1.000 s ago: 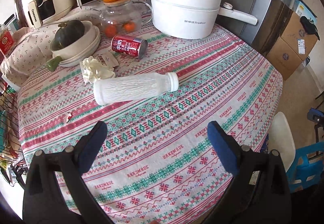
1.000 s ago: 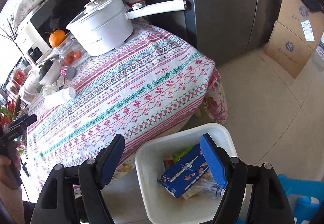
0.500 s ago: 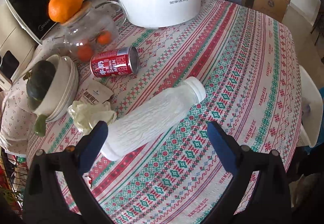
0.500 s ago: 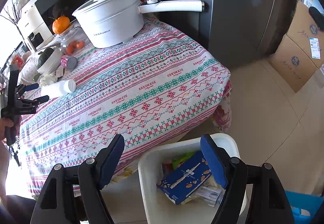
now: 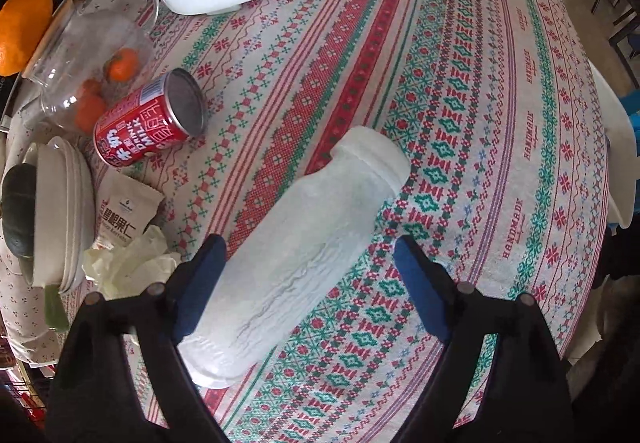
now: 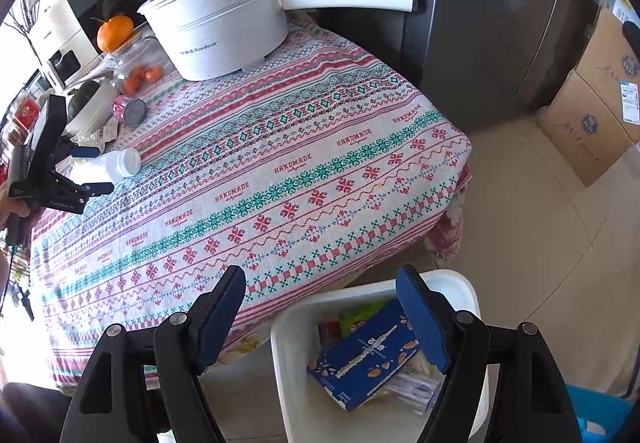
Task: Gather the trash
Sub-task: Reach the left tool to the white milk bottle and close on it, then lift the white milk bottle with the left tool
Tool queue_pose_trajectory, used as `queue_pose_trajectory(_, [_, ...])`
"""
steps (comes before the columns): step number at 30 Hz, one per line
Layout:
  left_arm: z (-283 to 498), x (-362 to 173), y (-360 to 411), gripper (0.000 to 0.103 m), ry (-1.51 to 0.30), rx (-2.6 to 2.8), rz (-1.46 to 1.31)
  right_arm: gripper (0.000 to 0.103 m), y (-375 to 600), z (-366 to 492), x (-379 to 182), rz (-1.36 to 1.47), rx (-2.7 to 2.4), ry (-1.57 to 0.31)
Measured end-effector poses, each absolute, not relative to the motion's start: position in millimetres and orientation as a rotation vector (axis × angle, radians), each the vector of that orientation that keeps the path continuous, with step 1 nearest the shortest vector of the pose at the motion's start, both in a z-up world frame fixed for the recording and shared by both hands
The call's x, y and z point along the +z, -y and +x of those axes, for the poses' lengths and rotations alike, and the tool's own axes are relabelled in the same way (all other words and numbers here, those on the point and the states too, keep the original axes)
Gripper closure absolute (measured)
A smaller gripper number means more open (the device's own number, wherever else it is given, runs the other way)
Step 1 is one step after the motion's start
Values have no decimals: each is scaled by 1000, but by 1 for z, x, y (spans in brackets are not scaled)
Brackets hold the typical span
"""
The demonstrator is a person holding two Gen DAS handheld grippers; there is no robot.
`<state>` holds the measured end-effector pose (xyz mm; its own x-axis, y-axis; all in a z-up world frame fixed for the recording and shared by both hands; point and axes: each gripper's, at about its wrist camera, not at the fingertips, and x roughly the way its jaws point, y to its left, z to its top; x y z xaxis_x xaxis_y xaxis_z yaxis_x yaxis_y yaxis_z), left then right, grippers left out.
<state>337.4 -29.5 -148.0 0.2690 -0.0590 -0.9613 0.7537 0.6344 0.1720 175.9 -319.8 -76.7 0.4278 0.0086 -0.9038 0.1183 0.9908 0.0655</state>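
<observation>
Both tools look alike. The left gripper (image 5: 308,279) has a matte black plastic frame that forks into two arms, each ending in a flat, rounded, deep blue pad (image 5: 204,283). Small round silver screws (image 5: 155,288) sit on the knuckles just behind the pads. The right gripper (image 6: 320,307) repeats this build: black frame, blue pads (image 6: 420,323), silver screws (image 6: 177,318). Bare skin of the left hand (image 6: 12,209) shows beside the left gripper's black body.
</observation>
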Motion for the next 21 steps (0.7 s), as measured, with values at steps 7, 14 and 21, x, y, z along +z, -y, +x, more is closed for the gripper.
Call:
queue_pose_trajectory(7, [322, -155, 22, 51, -1302, -580, 614, 24, 315, 176, -75, 139, -53, -1127])
queue_pose_trajectory(14, [286, -143, -1, 52, -1274, -465, 424, 24, 311, 177, -67, 159, -48, -1106])
queue_pose_trajectory(21, [239, -84, -38, 52, -1159, -387, 53, 24, 300, 181, -52, 184, -27, -1056])
